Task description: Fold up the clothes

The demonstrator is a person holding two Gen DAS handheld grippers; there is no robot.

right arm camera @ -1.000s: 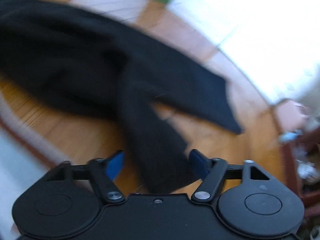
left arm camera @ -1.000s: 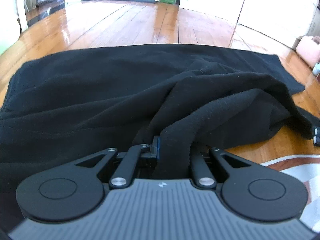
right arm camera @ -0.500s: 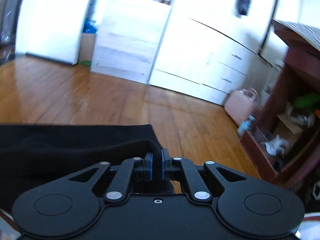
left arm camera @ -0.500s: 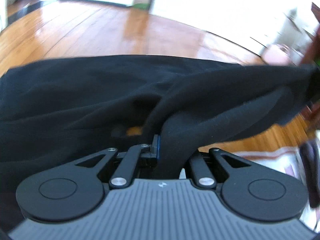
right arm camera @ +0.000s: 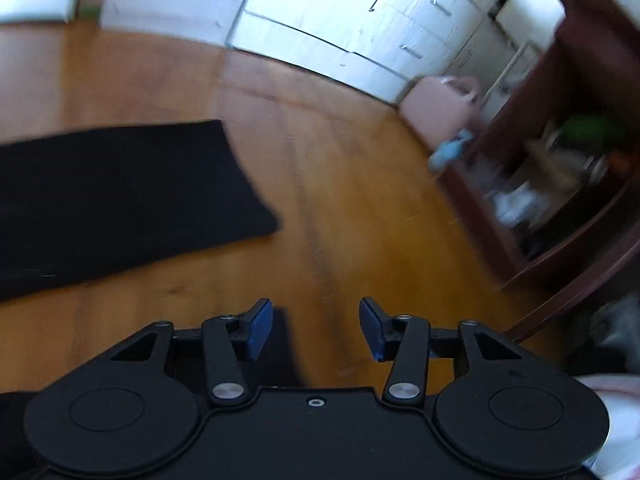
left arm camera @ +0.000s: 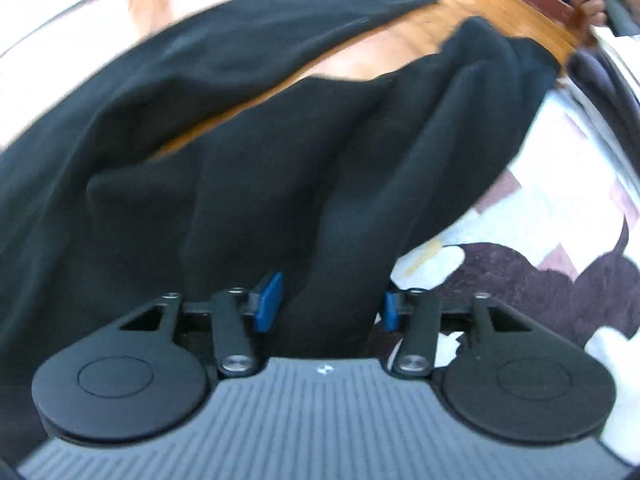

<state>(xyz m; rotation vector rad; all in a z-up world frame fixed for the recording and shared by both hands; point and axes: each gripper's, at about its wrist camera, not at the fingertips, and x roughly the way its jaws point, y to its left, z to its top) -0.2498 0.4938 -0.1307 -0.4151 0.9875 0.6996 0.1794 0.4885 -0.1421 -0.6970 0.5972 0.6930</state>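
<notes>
A black garment lies crumpled over the wooden floor and the rug's edge. My left gripper is open, and a thick fold of the black cloth runs loose between its blue pads. In the right wrist view a flat part of the garment lies on the floor at the left. My right gripper is open and empty above bare floor, with a dark strip of cloth just under its left finger.
A patterned white and dark purple rug lies at the right. A dark wooden shelf unit with clutter stands at the right, a pink bag beside it. White cabinets line the far wall.
Both grippers have opened and let go of the black cloth. The left view has swung toward the rug; the garment's near fold has dropped onto the floor.
</notes>
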